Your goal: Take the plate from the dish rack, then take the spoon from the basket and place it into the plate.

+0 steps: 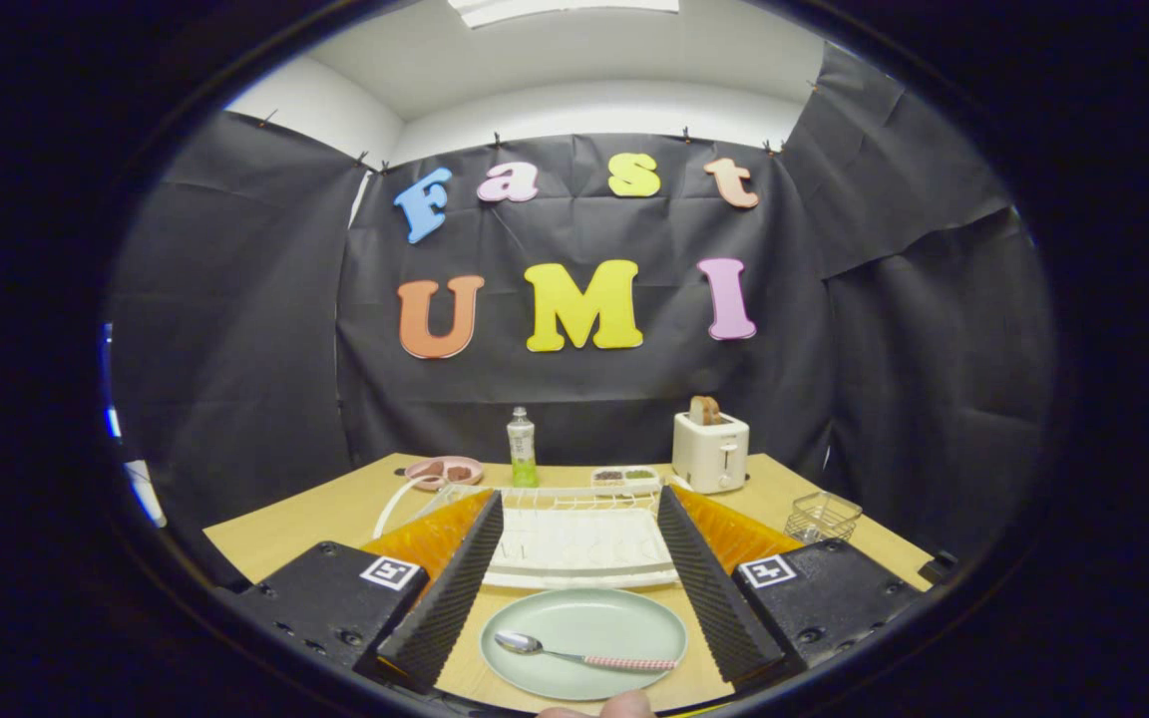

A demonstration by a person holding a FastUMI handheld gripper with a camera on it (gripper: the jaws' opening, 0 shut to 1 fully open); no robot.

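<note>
A pale green plate [584,640] lies flat on the wooden table [335,514], low between my two fingers. On it rests a spoon [579,654] with a silver bowl and a pink checked handle, lying crosswise. My gripper [579,519] is open and holds nothing; its fingers stand wide apart on either side of the plate. Just beyond the plate sits the white dish rack [579,543], with no dishes in it. A small wire basket [822,516] stands beyond the right finger.
At the back of the table stand a white toaster [710,452] with bread in it, a green drink bottle [522,449], a pink dish [445,471] and a small two-part tray [624,478]. A fingertip [624,706] shows by the plate's near rim.
</note>
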